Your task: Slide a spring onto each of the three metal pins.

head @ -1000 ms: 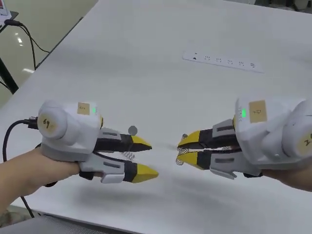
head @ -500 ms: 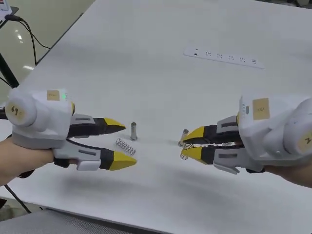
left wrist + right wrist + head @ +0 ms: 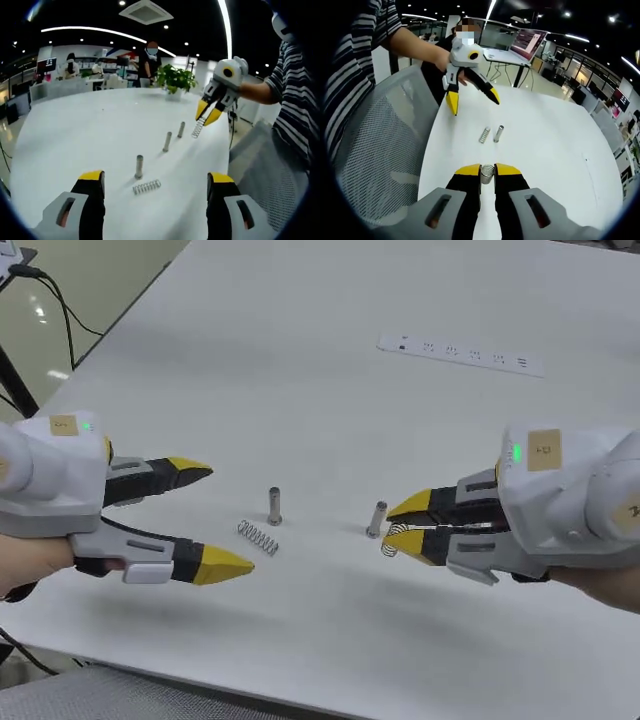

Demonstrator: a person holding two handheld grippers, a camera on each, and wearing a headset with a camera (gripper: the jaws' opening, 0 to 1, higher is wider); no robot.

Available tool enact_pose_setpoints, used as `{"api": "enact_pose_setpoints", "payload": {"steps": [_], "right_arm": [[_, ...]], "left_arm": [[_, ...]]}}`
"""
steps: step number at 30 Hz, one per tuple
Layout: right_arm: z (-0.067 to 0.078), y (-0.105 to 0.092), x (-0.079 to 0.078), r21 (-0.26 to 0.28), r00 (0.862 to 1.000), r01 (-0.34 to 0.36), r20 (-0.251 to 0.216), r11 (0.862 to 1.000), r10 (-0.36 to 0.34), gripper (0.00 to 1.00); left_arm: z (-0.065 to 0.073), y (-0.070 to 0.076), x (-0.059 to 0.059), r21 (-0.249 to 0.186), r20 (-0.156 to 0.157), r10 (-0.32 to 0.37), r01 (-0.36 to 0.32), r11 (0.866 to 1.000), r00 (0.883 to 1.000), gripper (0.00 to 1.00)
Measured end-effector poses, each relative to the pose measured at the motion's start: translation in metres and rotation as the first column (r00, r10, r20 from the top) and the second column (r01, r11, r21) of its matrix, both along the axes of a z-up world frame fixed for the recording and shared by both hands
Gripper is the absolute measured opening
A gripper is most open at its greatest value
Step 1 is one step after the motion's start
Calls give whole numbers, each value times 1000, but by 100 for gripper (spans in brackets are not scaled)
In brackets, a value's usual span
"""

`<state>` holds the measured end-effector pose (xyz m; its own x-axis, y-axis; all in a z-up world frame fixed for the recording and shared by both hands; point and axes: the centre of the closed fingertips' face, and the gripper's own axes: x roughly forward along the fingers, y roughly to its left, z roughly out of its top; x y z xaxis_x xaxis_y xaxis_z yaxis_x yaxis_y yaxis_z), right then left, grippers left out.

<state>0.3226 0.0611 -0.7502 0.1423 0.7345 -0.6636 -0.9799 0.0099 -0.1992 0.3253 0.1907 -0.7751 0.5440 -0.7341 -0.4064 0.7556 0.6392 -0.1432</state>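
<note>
Right gripper (image 3: 392,528) clamped on spring (image 3: 390,541), well right of upright pin (image 3: 274,506); second spring (image 3: 257,537) lies just beside that pin, near left gripper (image 3: 230,516), jaws wide apart. Springs likely light, squashy, roll-prone: pinch gently mid-coil, leave end free

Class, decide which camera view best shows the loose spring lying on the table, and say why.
The left gripper view: the loose spring lies close, coils distinct, beside a pin. The head view and right gripper view show that spring smaller.
</note>
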Motion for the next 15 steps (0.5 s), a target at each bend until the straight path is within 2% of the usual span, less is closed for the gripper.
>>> {"api": "enact_pose_setpoints", "payload": {"steps": [3, 4, 10, 13, 15], "right_arm": [[0, 1, 5, -8, 1000, 9, -8, 1000, -10, 6], [0, 1, 8, -10, 1000, 15, -11, 1000, -15, 6], [3, 3, 28, -4, 997, 70, -23, 998, -70, 6], [2, 3, 33, -14, 997, 78, -21, 997, -78, 6], [3, 3, 37, -9, 995, 94, -35, 995, -95, 6]], "left_arm": [[-1, 3, -1, -6, -8, 12, -12, 1000, 1000, 86], [-3, 4, -1, -4, -21, 18, -18, 1000, 1000, 87], [-2, 11, 2, -13, -13, 49, -49, 999, 999, 95], [-1, 12, 3, -16, -10, 61, -61, 998, 998, 97], [0, 12, 3, -17, -8, 62, -62, 998, 998, 98]]}}
